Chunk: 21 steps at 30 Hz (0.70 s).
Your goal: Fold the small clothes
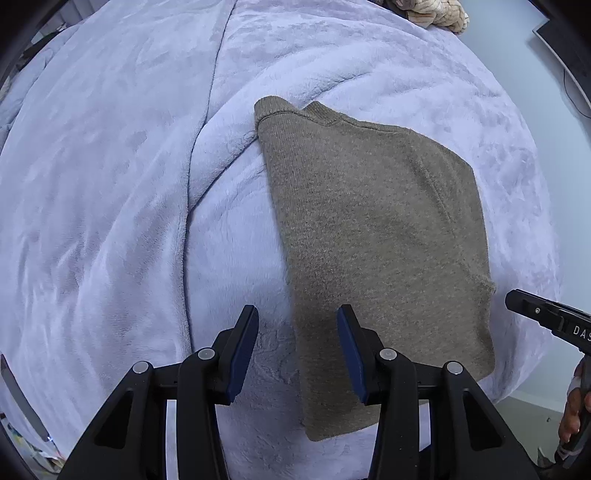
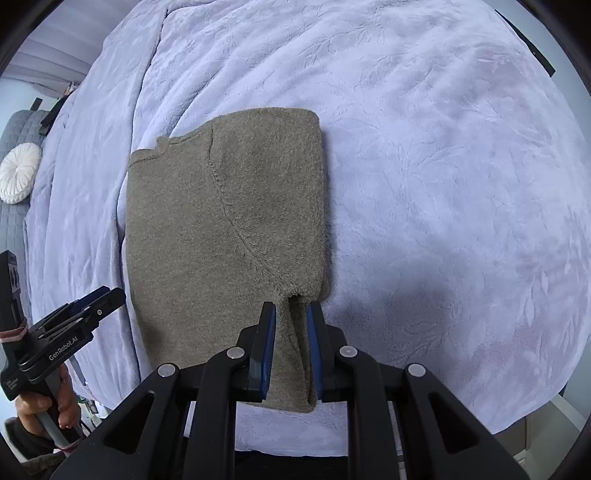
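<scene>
A folded olive-brown knit sweater [image 1: 376,236] lies flat on a lilac fleece blanket [image 1: 110,184]. My left gripper [image 1: 297,317] is open and hovers over the sweater's near left edge, holding nothing. In the right wrist view the sweater [image 2: 225,236] lies ahead, its collar at the far left. My right gripper [image 2: 290,314] has its jaws partly closed over the sweater's near right fold, with cloth between the pads; whether they pinch it I cannot tell. The left gripper shows at the left of that view [image 2: 92,302], and the right gripper's tip shows in the left wrist view [image 1: 517,297].
The blanket [image 2: 443,166] covers a bed with long creases left of the sweater. A beige knitted throw [image 1: 436,14] lies at the far end. A round white cushion [image 2: 20,171] sits on a grey seat at the left. The bed's near edge is close below the grippers.
</scene>
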Motion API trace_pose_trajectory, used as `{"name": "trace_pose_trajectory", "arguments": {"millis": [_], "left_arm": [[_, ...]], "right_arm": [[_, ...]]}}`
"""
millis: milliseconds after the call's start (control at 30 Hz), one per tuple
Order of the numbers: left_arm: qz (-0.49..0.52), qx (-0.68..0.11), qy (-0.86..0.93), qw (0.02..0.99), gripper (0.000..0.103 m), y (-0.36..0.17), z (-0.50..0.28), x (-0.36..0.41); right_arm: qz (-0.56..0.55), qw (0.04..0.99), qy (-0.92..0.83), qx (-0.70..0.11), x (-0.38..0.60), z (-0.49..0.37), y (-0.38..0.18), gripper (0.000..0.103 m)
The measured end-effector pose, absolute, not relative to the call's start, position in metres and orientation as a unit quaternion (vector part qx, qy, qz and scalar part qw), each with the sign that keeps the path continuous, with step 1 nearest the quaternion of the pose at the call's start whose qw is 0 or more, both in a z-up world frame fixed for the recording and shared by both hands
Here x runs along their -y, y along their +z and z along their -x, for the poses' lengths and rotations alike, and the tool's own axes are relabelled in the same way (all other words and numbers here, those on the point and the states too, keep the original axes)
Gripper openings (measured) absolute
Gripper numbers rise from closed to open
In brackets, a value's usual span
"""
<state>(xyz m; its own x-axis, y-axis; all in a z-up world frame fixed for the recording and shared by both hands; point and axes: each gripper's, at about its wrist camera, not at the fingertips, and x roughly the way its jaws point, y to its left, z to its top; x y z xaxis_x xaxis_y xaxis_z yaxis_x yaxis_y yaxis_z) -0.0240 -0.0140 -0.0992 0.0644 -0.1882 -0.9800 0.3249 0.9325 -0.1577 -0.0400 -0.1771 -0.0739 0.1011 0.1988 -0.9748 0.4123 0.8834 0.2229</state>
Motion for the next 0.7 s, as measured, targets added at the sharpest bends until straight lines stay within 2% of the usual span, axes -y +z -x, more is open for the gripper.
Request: {"name": "trace_pose_trajectory", "arguments": {"millis": [467, 567, 633, 700], "left_arm": [[-0.046, -0.658, -0.163, 0.734, 0.046, -0.083, 0.021, 0.02], [-0.046, -0.659, -0.157, 0.735, 0.046, -0.081, 0.023, 0.021], [-0.05, -0.659, -0.152, 0.735, 0.047, -0.08, 0.023, 0.021], [-0.053, -0.657, -0.145, 0.738, 0.077, -0.079, 0.024, 0.021]], "right_arm": [[-0.219, 0.71, -0.071, -0.666, 0.171, 0.031, -0.062, 0.02], [-0.212, 0.711, -0.068, -0.667, 0.169, 0.028, -0.059, 0.032], [-0.205, 0.713, -0.067, -0.667, 0.167, 0.025, -0.056, 0.052], [-0.198, 0.717, -0.066, -0.665, 0.164, 0.023, -0.052, 0.056]]}}
